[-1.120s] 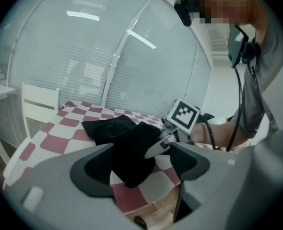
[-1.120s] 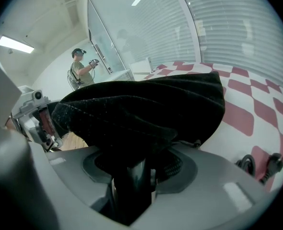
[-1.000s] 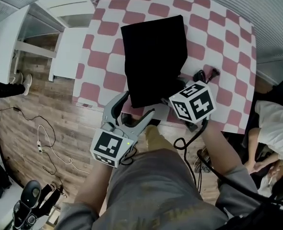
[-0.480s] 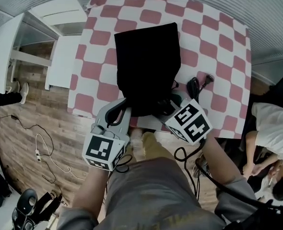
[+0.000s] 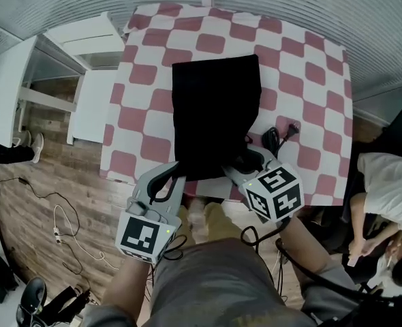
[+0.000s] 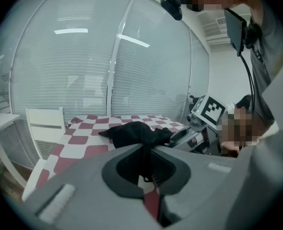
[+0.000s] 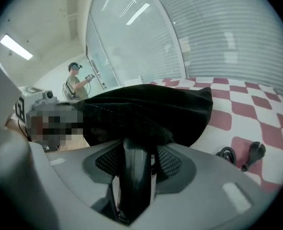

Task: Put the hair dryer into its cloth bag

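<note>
The black bag [image 5: 214, 114] lies lengthwise on the checked desk [image 5: 303, 94], with its mouth at the near edge where the person stands. The left tool [image 5: 180, 170] comes in at the bag's near left corner. Its jaws are nearly together, pinching a thin fold of the black cloth between them. The right tool [image 5: 236, 165] meets the mouth just beside it, on the right. A glossy black handle stands upright between its jaws: this is the dryer [image 7: 134, 181], and the jaws have just been closing and now press on that handle from both sides. Only the handle shows. The rest of the dryer is hidden under the bag's cloth, which drapes over it and bulges above the right tool. The dryer's cord [image 5: 272, 138] lies coiled on the desk just right of the bag, and its plug [image 5: 295, 126] rests a little further out on a red square. Both are outside the bag. White furniture [image 5: 92, 67] stands off the desk's left side on the wooden floor [image 5: 44, 203]. Another person [image 5: 392, 182] in a white top is at the far right, well apart from the desk.
</note>
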### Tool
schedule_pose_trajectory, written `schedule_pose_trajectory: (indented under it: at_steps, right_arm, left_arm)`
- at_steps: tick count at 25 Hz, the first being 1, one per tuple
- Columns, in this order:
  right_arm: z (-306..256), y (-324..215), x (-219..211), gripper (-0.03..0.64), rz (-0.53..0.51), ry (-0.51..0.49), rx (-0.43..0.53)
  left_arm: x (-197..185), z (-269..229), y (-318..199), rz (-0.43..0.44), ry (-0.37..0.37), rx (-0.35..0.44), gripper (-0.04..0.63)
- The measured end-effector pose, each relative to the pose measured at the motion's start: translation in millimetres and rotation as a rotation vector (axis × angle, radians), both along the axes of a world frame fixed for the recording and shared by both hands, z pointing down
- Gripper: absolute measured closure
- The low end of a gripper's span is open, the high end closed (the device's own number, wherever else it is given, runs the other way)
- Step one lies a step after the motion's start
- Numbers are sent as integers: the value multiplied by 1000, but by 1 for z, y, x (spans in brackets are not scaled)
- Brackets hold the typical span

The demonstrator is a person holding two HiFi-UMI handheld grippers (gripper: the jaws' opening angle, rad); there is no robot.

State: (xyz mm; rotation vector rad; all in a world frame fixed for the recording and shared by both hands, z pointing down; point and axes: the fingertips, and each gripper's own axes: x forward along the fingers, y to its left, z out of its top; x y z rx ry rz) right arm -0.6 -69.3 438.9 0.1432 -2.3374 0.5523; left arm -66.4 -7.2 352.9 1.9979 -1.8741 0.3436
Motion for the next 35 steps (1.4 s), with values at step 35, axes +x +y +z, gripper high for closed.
schedule_pose_trajectory:
  at_steps: [35]
  right_arm:
    - [-33,14,68,316,255,115,176]
  left_arm:
    - [-9,38,4,29,195,-76,591]
